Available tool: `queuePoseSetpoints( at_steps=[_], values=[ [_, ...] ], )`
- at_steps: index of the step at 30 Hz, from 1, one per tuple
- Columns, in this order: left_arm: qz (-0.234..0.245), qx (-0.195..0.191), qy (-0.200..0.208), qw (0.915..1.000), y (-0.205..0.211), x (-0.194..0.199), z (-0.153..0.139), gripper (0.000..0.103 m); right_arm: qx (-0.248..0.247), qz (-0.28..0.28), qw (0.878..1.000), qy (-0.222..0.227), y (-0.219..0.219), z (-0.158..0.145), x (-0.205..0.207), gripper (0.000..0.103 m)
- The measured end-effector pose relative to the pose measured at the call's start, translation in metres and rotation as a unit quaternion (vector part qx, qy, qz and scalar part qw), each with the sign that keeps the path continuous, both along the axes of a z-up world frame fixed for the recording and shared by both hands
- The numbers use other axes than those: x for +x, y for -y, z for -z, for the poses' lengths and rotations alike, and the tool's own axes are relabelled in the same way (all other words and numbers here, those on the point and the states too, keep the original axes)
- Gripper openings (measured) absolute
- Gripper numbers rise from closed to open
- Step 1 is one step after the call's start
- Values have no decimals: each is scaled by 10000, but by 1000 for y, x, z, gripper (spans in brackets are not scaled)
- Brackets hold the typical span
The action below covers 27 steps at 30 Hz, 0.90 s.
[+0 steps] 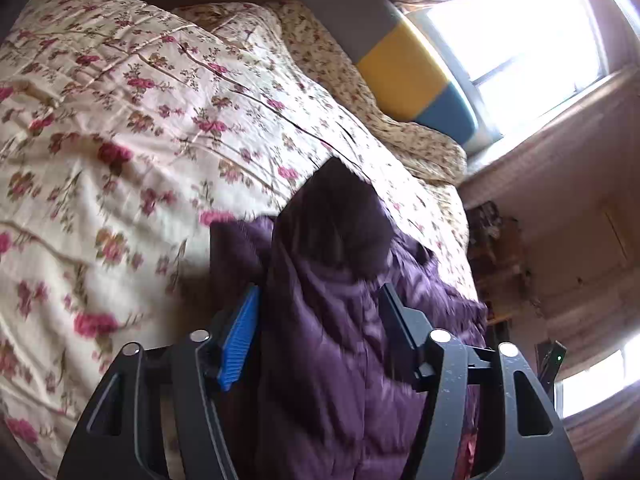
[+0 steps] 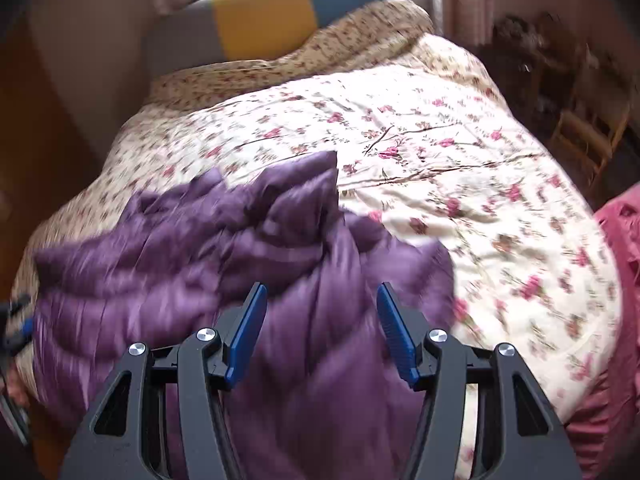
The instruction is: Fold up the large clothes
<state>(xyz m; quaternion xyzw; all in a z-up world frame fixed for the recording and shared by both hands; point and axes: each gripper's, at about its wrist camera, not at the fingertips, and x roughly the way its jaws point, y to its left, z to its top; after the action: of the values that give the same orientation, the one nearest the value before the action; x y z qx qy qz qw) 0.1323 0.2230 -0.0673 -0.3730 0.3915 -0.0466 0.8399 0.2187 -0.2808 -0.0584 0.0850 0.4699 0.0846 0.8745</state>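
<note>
Free room and obstacles on the bed, both wrist views.

We see the purple quilted jacket (image 2: 208, 256) bunched over the near left part of the floral quilt (image 2: 460, 184), filling the gap between the spread fingers of the right gripper (image 2: 321, 330) and of the left gripper (image 1: 320, 332); in the left wrist view its folds rise directly ahead. We find bare quilt to the right of the jacket and beyond it toward the padded headboard (image 2: 264, 12). A rumpled small-print cover (image 2: 360, 36) heaps before the headboard. A wooden chair (image 2: 592, 136) stands beside the bed's right edge, and red cloth (image 2: 624, 240) crowds the near right corner.
</note>
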Motion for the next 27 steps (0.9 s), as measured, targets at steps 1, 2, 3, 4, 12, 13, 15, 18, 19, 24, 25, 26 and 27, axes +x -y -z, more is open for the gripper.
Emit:
queuePoseSetpoints(
  at_steps=[1,2,3,4,12,13,15,18,19,24,25,26,27],
  values=[
    [-15,9,-83,10000,0,7,1,53,42,30,10000,-33,-1,3,8,59],
    [-42,38,-166,9998,1,11,2,49,51,50,10000,-60,-2,6,14,60],
    [-56,81,-233,9997,2,14,3,47,98,43,9999,-109,-5,9,22,60],
    [-74,195,-322,9993,3,20,4,40,131,29,9998,-140,-7,11,25,58],
    [-263,1100,-782,9905,12,49,13,27,-795,-6,9965,253,-26,19,31,9],
    [-293,1334,-839,9871,16,55,14,27,-958,76,9949,306,-26,21,33,9],
    [-290,1649,-968,9811,23,64,19,27,-1228,203,9915,375,-29,27,34,9],
    [-282,2184,-1073,9695,33,75,30,27,-1496,388,9873,353,-29,44,40,9],
    [-259,2422,-1059,9641,38,79,34,27,-1492,418,9873,339,-30,48,41,9],
    [-248,2885,-813,9537,46,82,48,29,-1491,446,9874,300,-30,68,48,9],
    [-287,2841,-755,9554,44,82,50,29,-1510,448,9871,290,-31,71,50,9],
    [-333,2813,-713,9564,43,81,52,29,-1541,451,9866,286,-32,72,51,9],
    [-359,2833,-689,9559,44,80,52,29,-1566,450,9862,286,-33,72,52,9]
  ],
)
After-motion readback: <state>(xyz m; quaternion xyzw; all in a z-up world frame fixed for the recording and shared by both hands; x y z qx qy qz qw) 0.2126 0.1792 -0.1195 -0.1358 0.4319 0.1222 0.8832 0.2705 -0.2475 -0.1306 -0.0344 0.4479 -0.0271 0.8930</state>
